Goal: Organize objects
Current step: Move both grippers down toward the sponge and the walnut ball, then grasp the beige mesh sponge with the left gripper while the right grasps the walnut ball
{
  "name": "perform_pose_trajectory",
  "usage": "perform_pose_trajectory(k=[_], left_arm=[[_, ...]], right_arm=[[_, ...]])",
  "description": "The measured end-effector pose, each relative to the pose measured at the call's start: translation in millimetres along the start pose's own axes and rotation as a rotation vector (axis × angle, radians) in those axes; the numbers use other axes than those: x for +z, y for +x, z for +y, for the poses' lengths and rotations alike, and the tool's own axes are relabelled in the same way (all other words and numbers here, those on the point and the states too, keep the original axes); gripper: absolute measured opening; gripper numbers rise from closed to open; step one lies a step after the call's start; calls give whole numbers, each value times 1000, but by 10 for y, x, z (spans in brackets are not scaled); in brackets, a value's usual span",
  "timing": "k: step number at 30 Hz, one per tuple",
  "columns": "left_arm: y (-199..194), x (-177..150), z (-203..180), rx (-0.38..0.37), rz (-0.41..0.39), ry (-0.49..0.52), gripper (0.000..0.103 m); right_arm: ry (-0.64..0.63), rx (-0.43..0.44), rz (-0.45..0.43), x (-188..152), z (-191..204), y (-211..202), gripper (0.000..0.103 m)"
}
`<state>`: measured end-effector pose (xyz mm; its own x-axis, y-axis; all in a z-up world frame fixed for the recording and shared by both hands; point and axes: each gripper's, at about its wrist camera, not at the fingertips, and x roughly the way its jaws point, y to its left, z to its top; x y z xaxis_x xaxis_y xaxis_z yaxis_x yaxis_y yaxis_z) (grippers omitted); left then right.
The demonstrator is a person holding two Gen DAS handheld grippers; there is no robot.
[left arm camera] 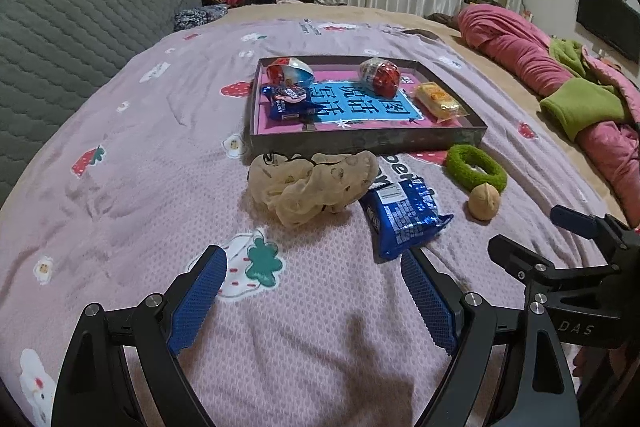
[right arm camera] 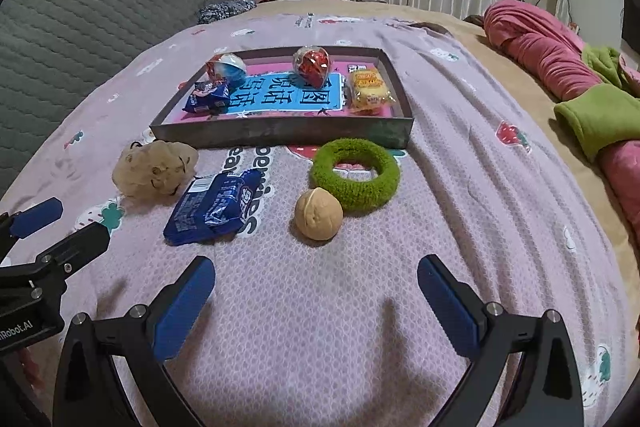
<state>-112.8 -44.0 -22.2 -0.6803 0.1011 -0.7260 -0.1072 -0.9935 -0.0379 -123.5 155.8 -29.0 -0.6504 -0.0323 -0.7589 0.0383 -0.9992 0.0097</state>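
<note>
Objects for sorting are lying on a pink printed blanket [left arm camera: 120, 187] spread over a bed. A shallow dark tray [left arm camera: 360, 143] is sitting farther back, holding a blue-and-red wrapped ball [left arm camera: 290, 71], a red wrapped ball [left arm camera: 380, 75], a small blue packet [left arm camera: 288, 103] and a yellow wrapped cake [left arm camera: 438, 99]. In front of the tray are lying a beige scrunchie [left arm camera: 312, 183], a blue snack pack [left arm camera: 404, 219], a walnut [left arm camera: 484, 201] and a green fuzzy ring [left arm camera: 476, 169].

The left wrist view is showing the snack pack just beyond the right-hand finger of the left gripper [left arm camera: 316, 275], long axis running toward the tray, barcode side up; the scrunchie is overlapping its far end there. The right wrist view is showing the pack and scrunchie just beside each other, and the whole ring, with the walnut touching its near edge. The right gripper [right arm camera: 316, 283] is hovering in front of the walnut.

Both sets of jaws are standing wide apart with nothing between them. Each view is catching the other gripper at its edge, cut off by the frame. Print on the blanket is partly hidden under the pack, and the tray's label text is appearing upside down. Clothes piled at the far wall are too small to make out.
</note>
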Motion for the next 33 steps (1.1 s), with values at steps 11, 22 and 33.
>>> perform_pose_trajectory(k=[11,22,33], left_arm=[[264,116,93,-2,-7,-17,90],[465,253,186,-3,1,-33,90],[701,402,204,-20,2,-36,90]], right_arm=[[15,-20,11,60,-21,135,102],[40,-19,22,113,-38,263,99],[73,-4,35,132,-63,388,82]])
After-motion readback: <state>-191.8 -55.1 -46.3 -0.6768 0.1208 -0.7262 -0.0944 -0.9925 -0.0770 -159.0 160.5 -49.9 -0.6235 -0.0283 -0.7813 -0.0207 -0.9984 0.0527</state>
